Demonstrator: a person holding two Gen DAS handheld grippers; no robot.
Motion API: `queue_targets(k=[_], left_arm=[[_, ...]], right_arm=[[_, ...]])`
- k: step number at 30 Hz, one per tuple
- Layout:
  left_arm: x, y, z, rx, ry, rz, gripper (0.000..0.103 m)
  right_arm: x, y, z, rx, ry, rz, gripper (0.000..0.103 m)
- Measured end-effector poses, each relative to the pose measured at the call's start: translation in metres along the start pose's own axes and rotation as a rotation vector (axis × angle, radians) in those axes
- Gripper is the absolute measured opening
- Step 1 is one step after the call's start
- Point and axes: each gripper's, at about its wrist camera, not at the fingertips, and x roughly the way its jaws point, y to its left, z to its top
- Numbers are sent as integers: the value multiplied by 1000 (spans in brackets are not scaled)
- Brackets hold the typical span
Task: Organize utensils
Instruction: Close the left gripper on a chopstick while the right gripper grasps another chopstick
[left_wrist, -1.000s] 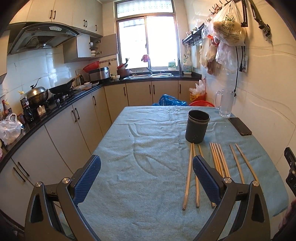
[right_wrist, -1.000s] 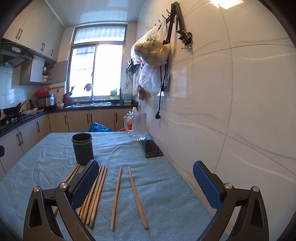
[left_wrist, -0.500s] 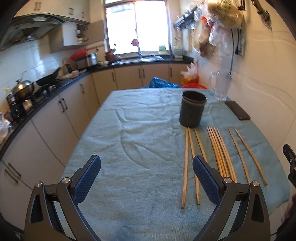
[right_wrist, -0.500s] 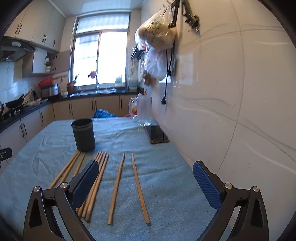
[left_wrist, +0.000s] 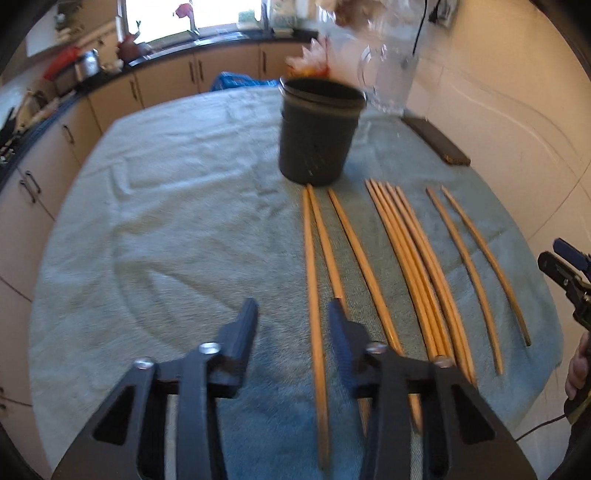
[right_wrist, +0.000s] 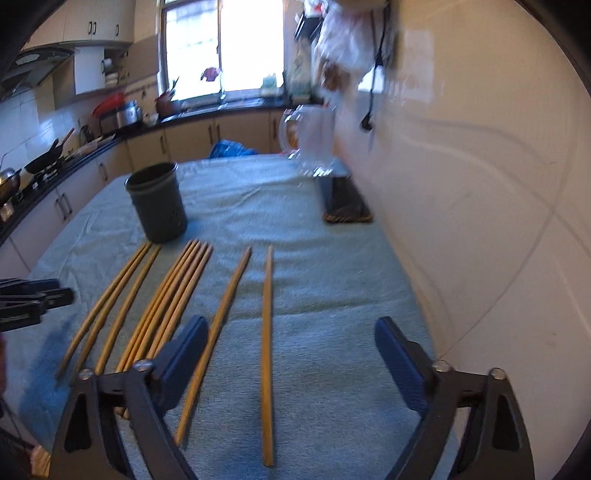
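Observation:
Several wooden chopsticks lie side by side on the teal cloth in front of a dark cylindrical holder. My left gripper hangs low over the leftmost chopstick. Its jaws are closing with that stick between them, and the pads are not touching it. In the right wrist view my right gripper straddles the rightmost chopstick; its jaws are wide and closing slowly, and its left finger is beside the neighbouring stick. The holder stands farther back.
A glass mug and a dark phone sit at the far right by the tiled wall. Kitchen cabinets run along the left. The cloth's near edge is close to the chopstick ends.
Both grippers have tipped downward and come in low over the chopsticks. The left jaws have narrowed a lot around the leftmost stick; the right jaws have narrowed slightly.

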Motion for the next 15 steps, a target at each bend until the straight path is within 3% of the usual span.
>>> queue_targets(k=[5, 15], left_arm=[[20, 0, 2, -1, 48, -12, 17], [29, 0, 5, -29, 63, -77, 17]], right_arm=[[12, 5, -6, 11, 29, 39, 84], [22, -1, -11, 41, 62, 39, 84]])
